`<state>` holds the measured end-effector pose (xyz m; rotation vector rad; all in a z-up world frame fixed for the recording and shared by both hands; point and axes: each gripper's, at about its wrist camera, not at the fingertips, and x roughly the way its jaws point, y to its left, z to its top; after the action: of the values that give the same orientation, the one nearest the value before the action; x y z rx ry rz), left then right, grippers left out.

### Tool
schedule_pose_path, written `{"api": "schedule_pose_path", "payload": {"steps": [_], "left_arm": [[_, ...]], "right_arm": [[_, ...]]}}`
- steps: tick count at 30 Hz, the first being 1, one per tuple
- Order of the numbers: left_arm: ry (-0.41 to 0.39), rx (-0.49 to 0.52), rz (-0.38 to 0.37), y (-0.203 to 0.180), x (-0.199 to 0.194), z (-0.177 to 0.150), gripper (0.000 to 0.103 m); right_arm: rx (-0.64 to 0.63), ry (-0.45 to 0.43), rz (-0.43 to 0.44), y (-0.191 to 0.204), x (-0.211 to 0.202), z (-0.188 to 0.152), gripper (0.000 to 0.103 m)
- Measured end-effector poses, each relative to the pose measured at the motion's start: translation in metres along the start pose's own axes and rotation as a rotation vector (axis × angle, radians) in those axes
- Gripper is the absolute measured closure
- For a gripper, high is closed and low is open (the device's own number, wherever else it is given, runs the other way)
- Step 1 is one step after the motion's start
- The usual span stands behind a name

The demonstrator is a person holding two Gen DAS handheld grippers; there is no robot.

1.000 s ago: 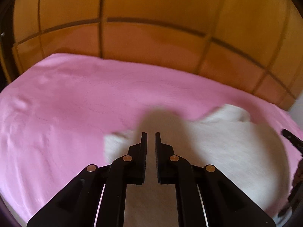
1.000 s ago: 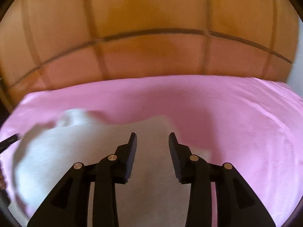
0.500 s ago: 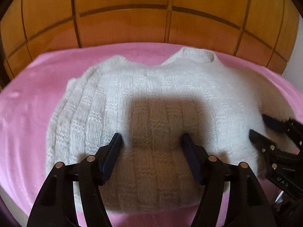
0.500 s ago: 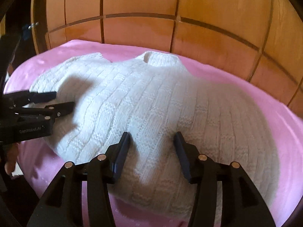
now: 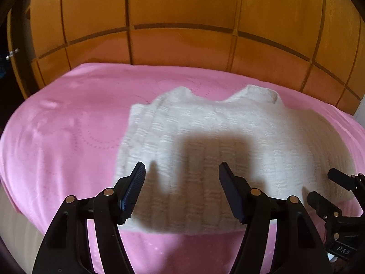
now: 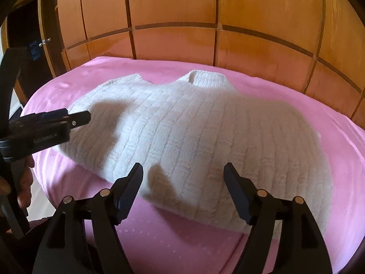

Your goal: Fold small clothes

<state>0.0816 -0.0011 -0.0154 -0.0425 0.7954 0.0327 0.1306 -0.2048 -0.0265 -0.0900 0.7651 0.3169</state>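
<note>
Wooden panelling [image 5: 182,6] with dark grooves fills the back of the room, and in front of it spreads a pink bedcover [image 5: 57,141], smooth and faintly stitched. On that cover lies a white knitted sweater [image 5: 228,132], flat, its ribbed collar [image 6: 206,78] toward the panelling and its hem toward the grippers. Its sides look folded in, though the blur keeps me from being sure.

The left gripper [image 5: 182,171] hangs over the hem at the sweater's left edge. Its jaws have just been opening and now stand wide apart, with knit showing in the gap below them but nothing pinched; its shadow falls on the fabric ahead. In the right wrist view the same tool [image 6: 75,117] reaches in from the left, over the sweater's left shoulder, with part of a hand [image 6: 25,182] behind it.

The right gripper [image 6: 183,171] sits over the hem on the sweater's right side, jaws likewise just spread wide and gripping nothing. Seen from the left wrist view, its fingertips [image 5: 337,178] poke in at the right edge, close to the sweater's lower corner.
</note>
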Motion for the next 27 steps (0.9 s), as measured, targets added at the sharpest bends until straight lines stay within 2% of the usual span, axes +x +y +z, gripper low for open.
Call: {"api": "schedule_pose_path", "payload": {"steps": [7, 15, 17, 20, 21, 22, 24, 25, 27], "left_arm": [[0.017, -0.050, 0.032, 0.019, 0.002, -0.005, 0.037], [0.067, -0.138, 0.051, 0.053, 0.013, -0.013, 0.037], [0.104, -0.207, 0.028, 0.070, 0.018, -0.017, 0.034], [0.125, -0.289, -0.066, 0.088, 0.021, -0.019, 0.034], [0.126, -0.302, -0.075, 0.092, 0.021, -0.019, 0.037], [0.127, -0.315, -0.094, 0.095, 0.022, -0.018, 0.050], [0.142, -0.324, -0.134, 0.098, 0.025, -0.018, 0.063], [0.152, -0.311, -0.130, 0.097, 0.029, -0.019, 0.073], [0.170, -0.266, -0.110, 0.092, 0.037, -0.023, 0.079]], "right_arm": [[0.020, -0.007, -0.035, -0.007, 0.005, 0.009, 0.025], [0.127, 0.081, -0.027, -0.028, 0.023, -0.001, 0.021], [0.123, 0.080, -0.028, -0.028, 0.023, -0.002, 0.019], [0.109, 0.082, -0.035, -0.026, 0.025, -0.003, 0.017], [0.109, 0.082, -0.035, -0.026, 0.025, -0.003, 0.016], [0.110, 0.082, -0.034, -0.026, 0.025, -0.003, 0.016], [0.115, 0.083, -0.030, -0.027, 0.026, -0.003, 0.015], [0.117, 0.083, -0.028, -0.028, 0.026, -0.004, 0.015], [0.125, 0.094, -0.031, -0.030, 0.027, -0.006, 0.015]]}}
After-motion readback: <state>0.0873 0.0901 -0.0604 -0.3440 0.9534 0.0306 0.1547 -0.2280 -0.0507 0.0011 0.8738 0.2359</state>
